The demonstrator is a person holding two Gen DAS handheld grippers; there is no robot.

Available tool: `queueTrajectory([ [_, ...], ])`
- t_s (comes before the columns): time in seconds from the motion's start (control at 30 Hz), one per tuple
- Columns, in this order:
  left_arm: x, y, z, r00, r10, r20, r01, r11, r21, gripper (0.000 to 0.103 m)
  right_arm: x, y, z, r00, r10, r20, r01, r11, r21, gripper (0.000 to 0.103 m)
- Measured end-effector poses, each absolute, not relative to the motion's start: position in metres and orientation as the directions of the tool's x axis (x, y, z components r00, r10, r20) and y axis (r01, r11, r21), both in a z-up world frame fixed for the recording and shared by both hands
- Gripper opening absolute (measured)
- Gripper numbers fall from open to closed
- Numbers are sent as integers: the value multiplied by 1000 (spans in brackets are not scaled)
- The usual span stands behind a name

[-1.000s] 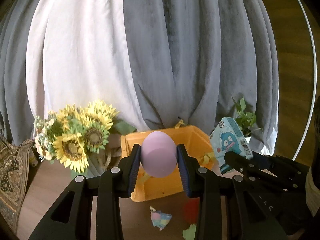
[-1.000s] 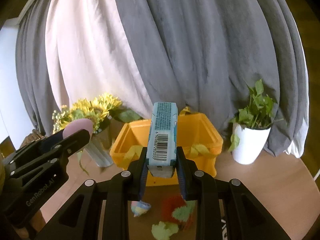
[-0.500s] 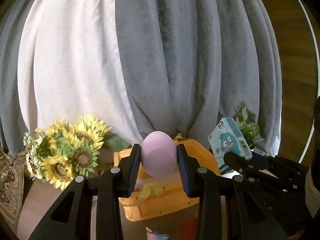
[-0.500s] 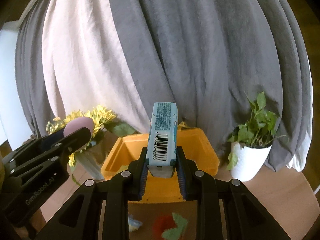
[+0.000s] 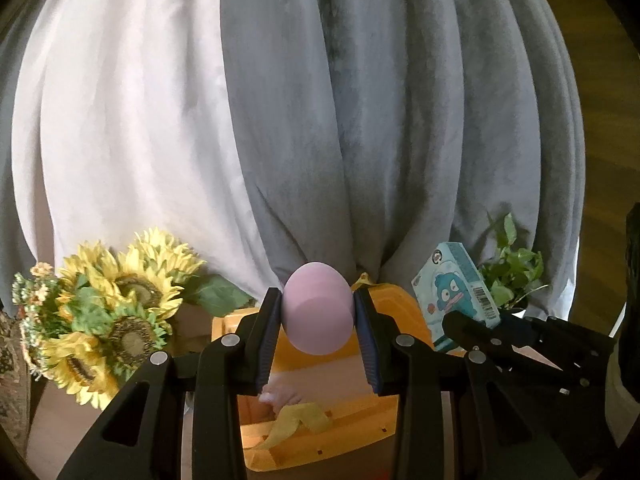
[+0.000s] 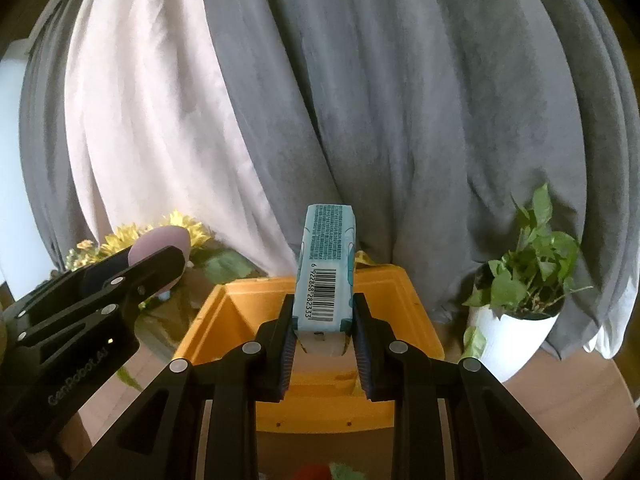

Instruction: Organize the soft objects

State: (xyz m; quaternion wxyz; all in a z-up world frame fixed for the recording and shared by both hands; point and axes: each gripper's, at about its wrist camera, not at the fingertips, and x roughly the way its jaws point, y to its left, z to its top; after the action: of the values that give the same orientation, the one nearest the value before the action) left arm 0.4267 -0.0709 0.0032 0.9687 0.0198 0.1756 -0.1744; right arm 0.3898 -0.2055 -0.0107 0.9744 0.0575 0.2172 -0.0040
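Observation:
My left gripper (image 5: 318, 344) is shut on a soft lilac egg-shaped sponge (image 5: 318, 312) and holds it over the near side of the orange bin (image 5: 344, 436). My right gripper (image 6: 323, 340) is shut on a light blue tissue pack (image 6: 326, 268) with a barcode, held upright above the same orange bin (image 6: 320, 404). The tissue pack (image 5: 456, 292) also shows in the left wrist view, and the sponge (image 6: 160, 242) in the right wrist view. A yellow cloth piece (image 5: 296, 424) and something pink lie inside the bin.
A sunflower bouquet (image 5: 104, 316) stands left of the bin. A potted green plant (image 6: 520, 304) in a white pot stands to its right. Grey and white curtains (image 6: 320, 100) hang close behind. A red and green soft item (image 6: 320, 472) lies on the wooden table in front of the bin.
Both grippers have moved forward towards the bin with their loads; the bin looks nearer and the soft items on the table have slid out of view below.

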Motion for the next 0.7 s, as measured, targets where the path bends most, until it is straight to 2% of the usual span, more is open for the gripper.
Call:
queueTrajectory([
  [0.7, 518, -94, -63, 798, -326, -508, 355, 934, -42, 37, 474, -226, -70, 822, 0, -569, 82, 989, 119, 27],
])
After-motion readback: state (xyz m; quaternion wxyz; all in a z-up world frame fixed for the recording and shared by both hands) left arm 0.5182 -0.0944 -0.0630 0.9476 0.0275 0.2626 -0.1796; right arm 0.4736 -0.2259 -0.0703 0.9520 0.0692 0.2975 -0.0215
